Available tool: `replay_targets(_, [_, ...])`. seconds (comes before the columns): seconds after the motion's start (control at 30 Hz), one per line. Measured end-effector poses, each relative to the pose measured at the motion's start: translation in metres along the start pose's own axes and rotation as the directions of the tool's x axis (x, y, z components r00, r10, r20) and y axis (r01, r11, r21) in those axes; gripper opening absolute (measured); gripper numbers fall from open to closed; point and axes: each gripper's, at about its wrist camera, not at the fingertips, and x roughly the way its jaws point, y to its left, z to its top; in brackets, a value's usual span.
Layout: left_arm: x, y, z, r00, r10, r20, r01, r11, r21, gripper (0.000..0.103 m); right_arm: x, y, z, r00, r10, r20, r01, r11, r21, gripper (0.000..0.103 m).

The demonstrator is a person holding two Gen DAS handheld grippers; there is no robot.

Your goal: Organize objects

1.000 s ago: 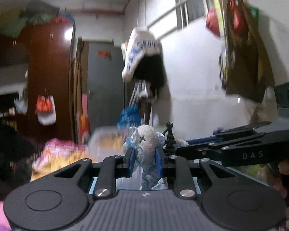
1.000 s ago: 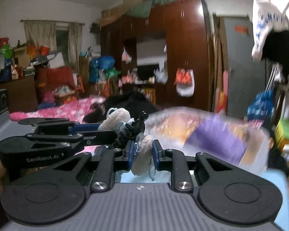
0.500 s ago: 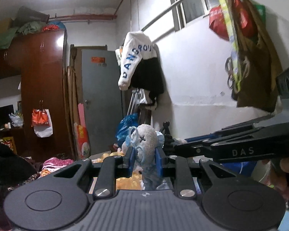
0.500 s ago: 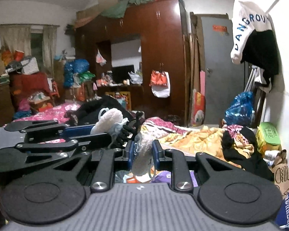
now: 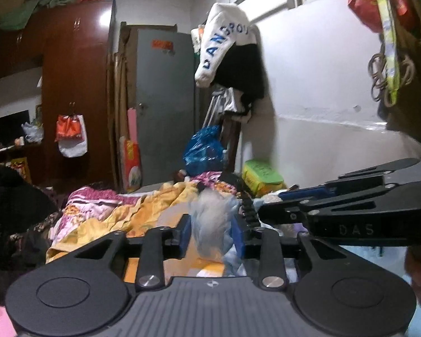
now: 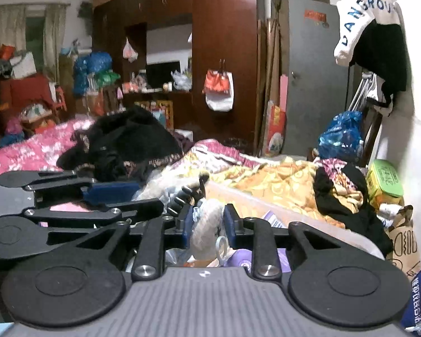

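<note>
A grey-white plush toy [image 5: 210, 216] with pale blue trim sits between the blue pads of my left gripper [image 5: 211, 232], whose jaws are opening. The toy is smeared with motion and looks loose. Its other end [image 6: 206, 224] lies between the pads of my right gripper [image 6: 209, 224], also opening, a metal ring hanging below. A black ribbed part [image 6: 182, 193] sticks up beside it. Both grippers meet side by side over a clear plastic bin [image 6: 266, 205]. The right gripper [image 5: 350, 213] shows in the left wrist view, the left gripper [image 6: 98, 196] in the right wrist view.
The bin holds a purple item [image 6: 238, 258] and orange packets [image 5: 205, 266]. Beyond it lies a bed with a yellow blanket [image 6: 280, 179], pink bedding [image 6: 36, 148] and black clothes [image 6: 132, 137]. A green box [image 6: 384, 179] sits by the white wall.
Both pairs of pads have spread apart a little. The plush toy, gripped upright before, has sunk lower and blurred. Both views have swung across the room toward the bed and bin.
</note>
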Motion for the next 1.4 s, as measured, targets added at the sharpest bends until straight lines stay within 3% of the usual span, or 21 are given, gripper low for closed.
replay_targets(0.13, [-0.006,0.005,-0.004,0.999,0.045,0.028,-0.045,0.999,-0.016,0.059,-0.011,-0.009,-0.001,1.0,0.001,0.027,-0.001,1.0,0.025,0.051])
replay_targets(0.2, [-0.015,0.009,-0.006,0.998,0.038,0.059,-0.035,0.998,-0.047,0.08,-0.017,-0.015,-0.001,0.999,-0.011,0.049,0.009,0.999,0.034,0.064])
replay_targets(0.27, [-0.027,0.011,-0.009,0.996,0.021,0.092,-0.014,0.997,-0.076,0.086,-0.03,-0.019,-0.003,0.997,-0.009,0.08,0.006,0.999,0.032,0.076])
replay_targets(0.33, [-0.037,0.008,-0.012,0.993,0.016,0.121,-0.005,0.996,-0.089,0.088,-0.042,-0.024,-0.008,0.994,0.011,0.113,-0.015,0.999,0.04,0.095])
replay_targets(0.4, [-0.043,0.001,-0.017,0.99,0.023,0.142,-0.011,0.996,-0.086,0.097,-0.054,-0.029,-0.013,0.989,0.018,0.149,-0.026,0.998,0.05,0.102])
replay_targets(0.47, [-0.045,-0.006,-0.02,0.988,0.036,0.149,-0.024,0.996,-0.083,0.103,-0.063,-0.03,-0.017,0.988,0.017,0.156,-0.023,0.999,0.038,0.103])
replay_targets(0.77, [-0.059,-0.037,-0.028,0.995,-0.043,0.087,0.049,0.996,-0.068,0.103,-0.103,-0.042,-0.035,0.989,-0.053,0.135,0.045,0.997,0.061,0.103])
replay_targets(0.93, [-0.08,-0.068,-0.034,0.998,-0.036,0.053,0.036,0.999,0.008,0.103,-0.132,-0.035,-0.056,0.957,-0.188,0.219,0.178,0.982,0.067,0.103])
replay_targets(1.17, [-0.117,-0.093,-0.035,1.0,-0.02,0.017,0.02,0.999,0.026,0.103,-0.155,-0.032,-0.068,0.964,-0.187,0.187,0.162,0.977,0.141,0.103])
replay_targets(1.23, [-0.131,-0.098,-0.037,1.0,-0.019,0.007,0.019,1.0,0.026,0.103,-0.159,-0.025,-0.069,0.978,-0.16,0.134,0.144,0.982,0.12,0.103])
replay_targets(1.4, [-0.16,-0.108,-0.05,0.999,-0.021,0.037,0.02,0.999,0.025,0.103,-0.163,-0.008,-0.09,0.978,-0.156,0.137,0.146,0.986,0.076,0.103])
